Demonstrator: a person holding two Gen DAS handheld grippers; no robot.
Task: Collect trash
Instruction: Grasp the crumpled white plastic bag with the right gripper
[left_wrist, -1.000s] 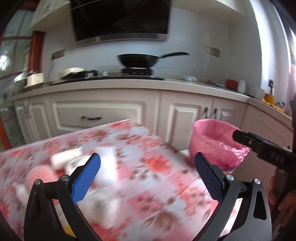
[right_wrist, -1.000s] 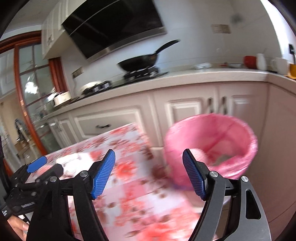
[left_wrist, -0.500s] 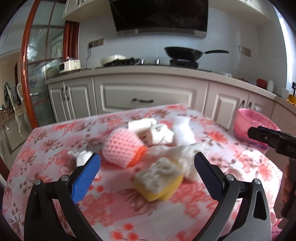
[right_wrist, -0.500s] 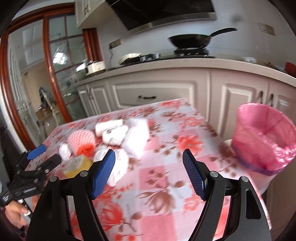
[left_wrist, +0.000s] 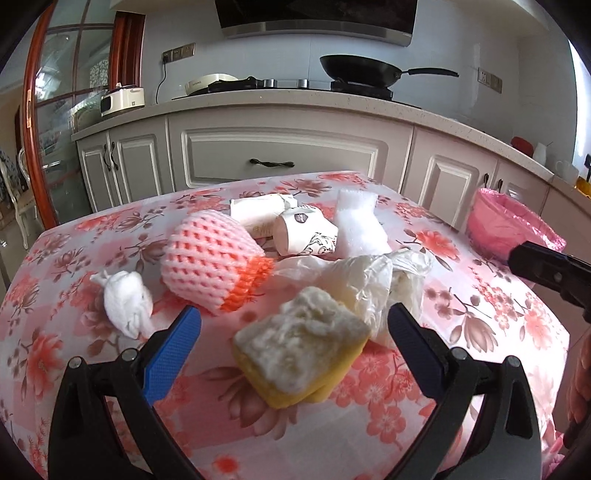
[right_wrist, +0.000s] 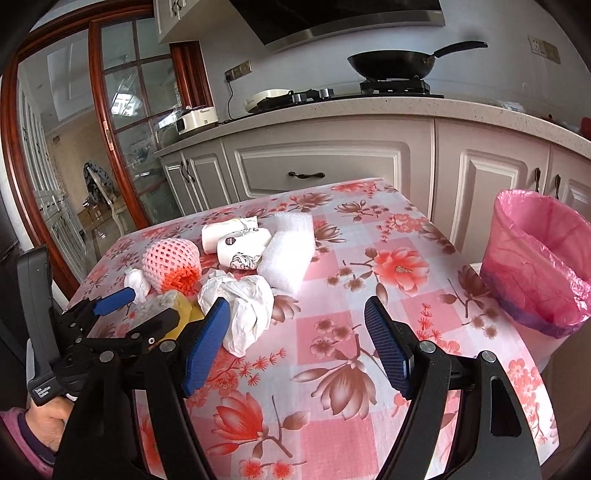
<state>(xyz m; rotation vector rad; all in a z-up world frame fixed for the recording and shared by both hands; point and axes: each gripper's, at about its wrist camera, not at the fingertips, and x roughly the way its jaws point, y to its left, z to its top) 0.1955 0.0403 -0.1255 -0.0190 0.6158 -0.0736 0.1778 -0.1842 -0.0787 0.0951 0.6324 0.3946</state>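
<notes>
Setting: Kitchen with pale cabinets, a black wok (left_wrist: 356, 68) on the hob, and a table under a pink floral oilcloth (right_wrist: 354, 295) in the foreground.

Trash pile: a pink foam fruit net with an orange rim (left_wrist: 210, 260), a printed paper cup lying on its side (left_wrist: 304, 236), a white foam block (left_wrist: 360, 221), crumpled white plastic wrap (left_wrist: 364, 275), a small twisted white tissue (left_wrist: 125, 301) and a worn yellow sponge with a crusted pale top (left_wrist: 301, 349), all clustered at mid-table.

Bin: a bucket lined with a pink plastic bag (right_wrist: 535, 266) stands off the table's right edge, well apart from the pile.

What changed: a second ago both cameras faced the bin; both have since swung back to the pile, which suggests a drop-off is done and a fresh pick is starting.

Left gripper (left_wrist: 293, 325): jaws spread wide and empty, framing the yellow sponge without touching it, likely the next item.

Right gripper (right_wrist: 297, 319): jaws apart and empty over bare cloth, just right of the plastic wrap.

Progress: six pieces remain on the table, so much of the job appears left.
</notes>
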